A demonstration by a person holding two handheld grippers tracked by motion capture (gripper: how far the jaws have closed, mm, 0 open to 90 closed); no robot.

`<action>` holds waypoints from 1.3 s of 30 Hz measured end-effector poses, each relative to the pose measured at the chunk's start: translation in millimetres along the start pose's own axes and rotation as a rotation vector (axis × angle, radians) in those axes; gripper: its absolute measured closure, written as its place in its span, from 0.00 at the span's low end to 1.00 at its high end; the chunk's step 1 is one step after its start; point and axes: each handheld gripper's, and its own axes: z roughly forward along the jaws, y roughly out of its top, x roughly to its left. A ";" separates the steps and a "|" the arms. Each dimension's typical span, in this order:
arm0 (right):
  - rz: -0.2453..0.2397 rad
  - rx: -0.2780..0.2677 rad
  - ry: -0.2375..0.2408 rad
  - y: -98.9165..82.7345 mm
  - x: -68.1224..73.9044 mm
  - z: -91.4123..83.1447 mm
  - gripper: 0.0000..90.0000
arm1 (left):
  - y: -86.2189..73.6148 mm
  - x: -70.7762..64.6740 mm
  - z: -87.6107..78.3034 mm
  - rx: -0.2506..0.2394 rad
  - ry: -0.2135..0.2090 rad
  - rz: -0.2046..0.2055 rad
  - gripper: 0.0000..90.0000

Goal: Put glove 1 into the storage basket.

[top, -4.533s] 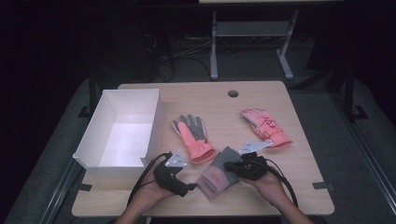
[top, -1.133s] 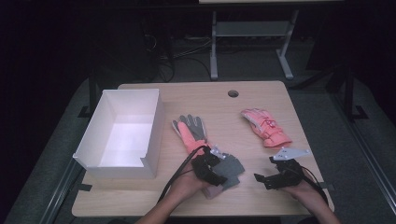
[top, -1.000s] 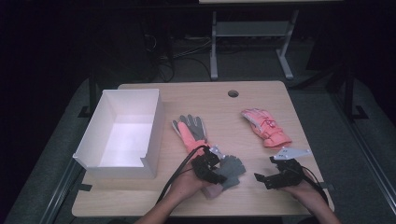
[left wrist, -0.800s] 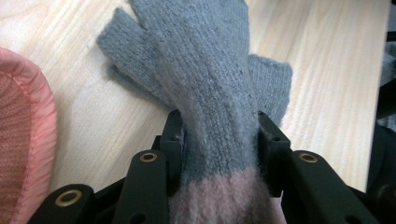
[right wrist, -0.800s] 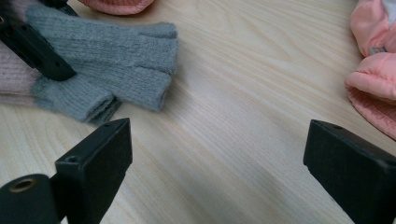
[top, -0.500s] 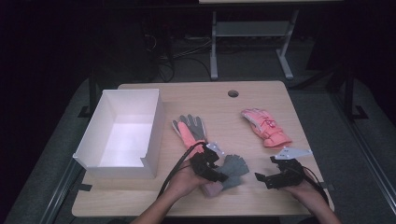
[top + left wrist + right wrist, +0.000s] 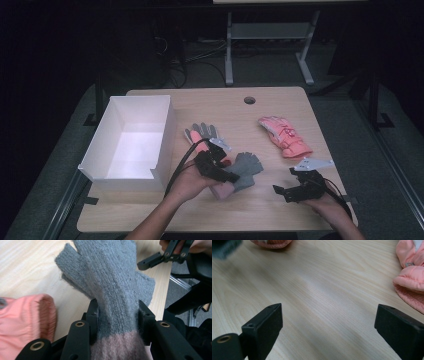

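Left fingers [image 7: 117, 315] clamped on grey knitted glove with pink cuff [image 7: 243, 170], near middle of wooden surface [image 7: 280, 210], just right of white open box [image 7: 129, 145]. Keep grip firm, lift clear, swing left over box. Right fingers [image 7: 327, 327] wide apart, holding nothing.

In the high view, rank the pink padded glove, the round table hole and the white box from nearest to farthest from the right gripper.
Measured from the right gripper at the table's near right:
1. The pink padded glove, just beyond it on the right side.
2. The round table hole, at the far edge, centre.
3. The white box, across the table on the left.
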 end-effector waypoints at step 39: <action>0.003 0.012 -0.007 -0.4 -0.4 1.4 0.08 | 17.4 38.1 -122.7 -0.076 0.169 -0.080 0.69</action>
